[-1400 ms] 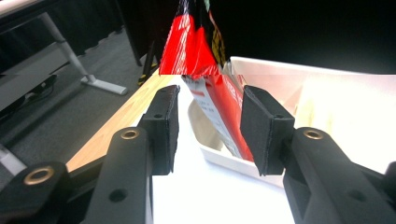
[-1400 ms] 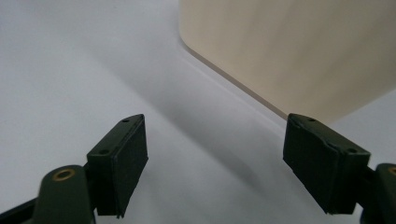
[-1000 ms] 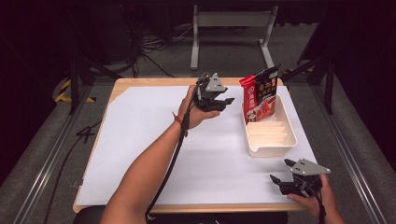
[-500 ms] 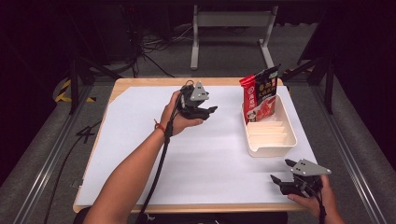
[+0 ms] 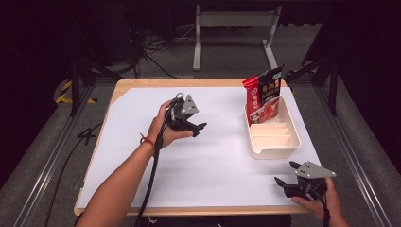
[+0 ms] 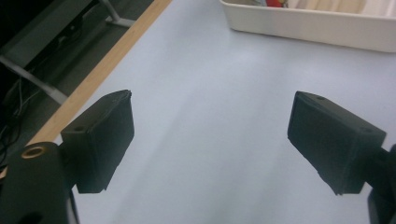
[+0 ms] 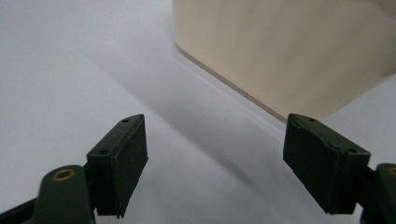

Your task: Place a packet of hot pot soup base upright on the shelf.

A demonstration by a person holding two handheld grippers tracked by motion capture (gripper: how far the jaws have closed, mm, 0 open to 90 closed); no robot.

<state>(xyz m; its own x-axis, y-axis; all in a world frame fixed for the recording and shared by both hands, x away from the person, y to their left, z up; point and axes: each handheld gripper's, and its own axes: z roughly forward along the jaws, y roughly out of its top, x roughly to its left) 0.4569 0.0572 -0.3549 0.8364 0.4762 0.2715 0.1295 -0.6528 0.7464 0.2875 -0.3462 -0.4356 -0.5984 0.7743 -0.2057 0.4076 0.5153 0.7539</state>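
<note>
You are working in a dark room with cabling and a metal frame beyond the bench [image 5: 142, 90], whose top is lying under a white sheet [image 5: 213, 156].

Step in hand, as judged: the red snack packet [image 5: 263, 94] is standing upright in the far compartment of the cream tray [image 5: 274, 146], leaning slightly on the far wall, so the placing appears done and you are clearing away. The tray's nearer compartments are standing bare. The next move calls for either another item or a rest; there is no other loose item lying on the sheet.

Left tongs [image 5: 197, 129]: you are holding them mid-bench, well apart from the tray, pointing roughly toward it. The jaws have just been opening and are standing wide with nothing between them.

Right tongs [image 5: 284, 174]: you are holding them at the near right corner, near the tray's near end, jaws spread wide and carrying nothing.

Differences between views: the high view is giving the packet whole and both hands in relation to the tray. The left gripper view is showing the left tongs [image 6: 210, 135] over bare sheet, the tray's long wall [image 6: 308, 25] and a sliver of red at the top edge. The right gripper view is showing the right tongs [image 7: 215, 158] low over the sheet with the tray's rounded corner [image 7: 280, 51] just ahead, its contents hidden.
</note>
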